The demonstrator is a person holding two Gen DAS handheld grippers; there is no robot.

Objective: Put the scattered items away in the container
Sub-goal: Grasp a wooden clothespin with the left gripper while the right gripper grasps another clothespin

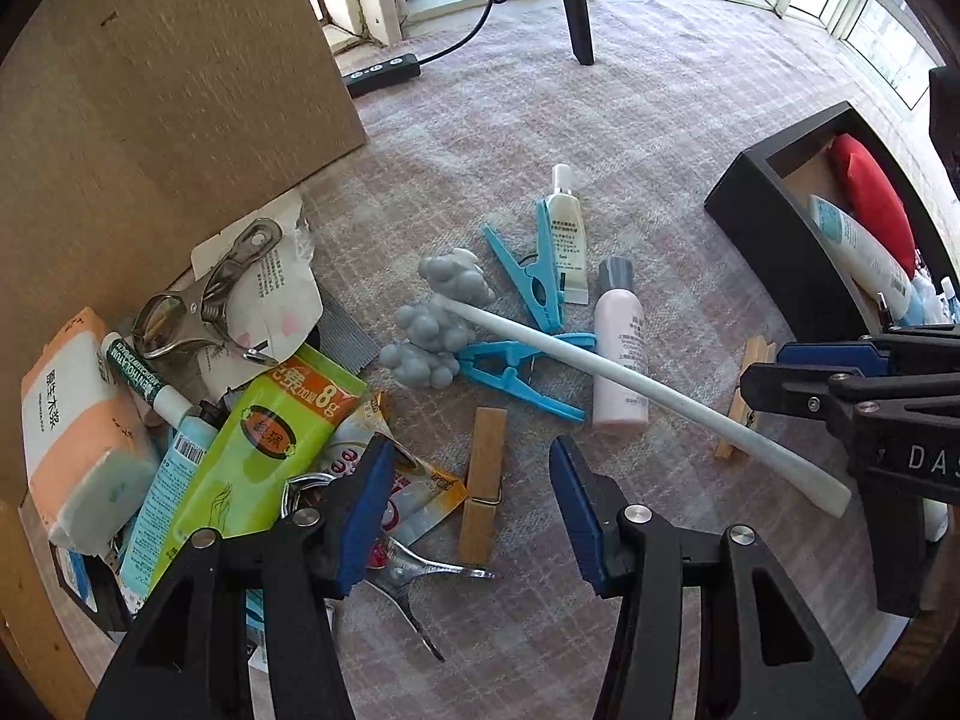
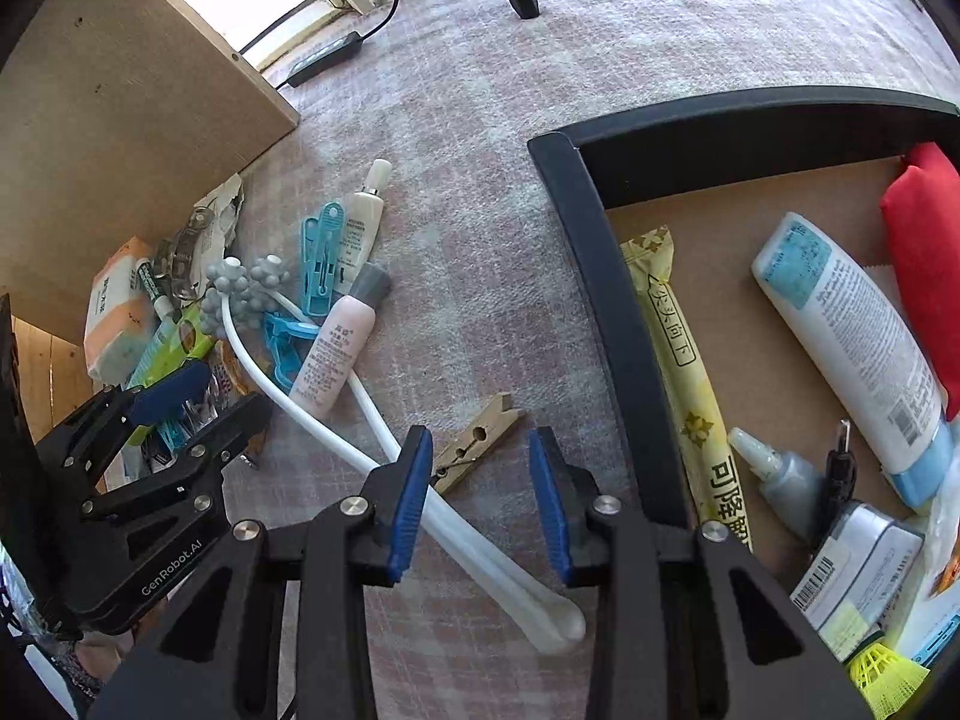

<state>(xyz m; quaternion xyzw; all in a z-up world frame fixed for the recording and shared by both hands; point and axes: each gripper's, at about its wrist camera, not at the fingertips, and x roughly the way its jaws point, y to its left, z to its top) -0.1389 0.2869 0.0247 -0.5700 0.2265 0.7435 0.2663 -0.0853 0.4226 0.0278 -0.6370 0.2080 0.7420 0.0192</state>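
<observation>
Checked pink-grey cloth (image 1: 690, 138) covered the floor by the window, and loose clutter lay across it — a white massager (image 1: 606, 372) with grey knobs, a pink bottle (image 1: 621, 354), blue clothespins (image 1: 540, 276) and a wooden clothespin (image 1: 483, 474). Left gripper (image 1: 471, 516) hung spread above that wooden clothespin, pinching nothing. Right gripper (image 2: 480, 498) was spread too, over the massager's handle. Beside it sat the black container (image 2: 606, 276) — already part-filled.
</observation>
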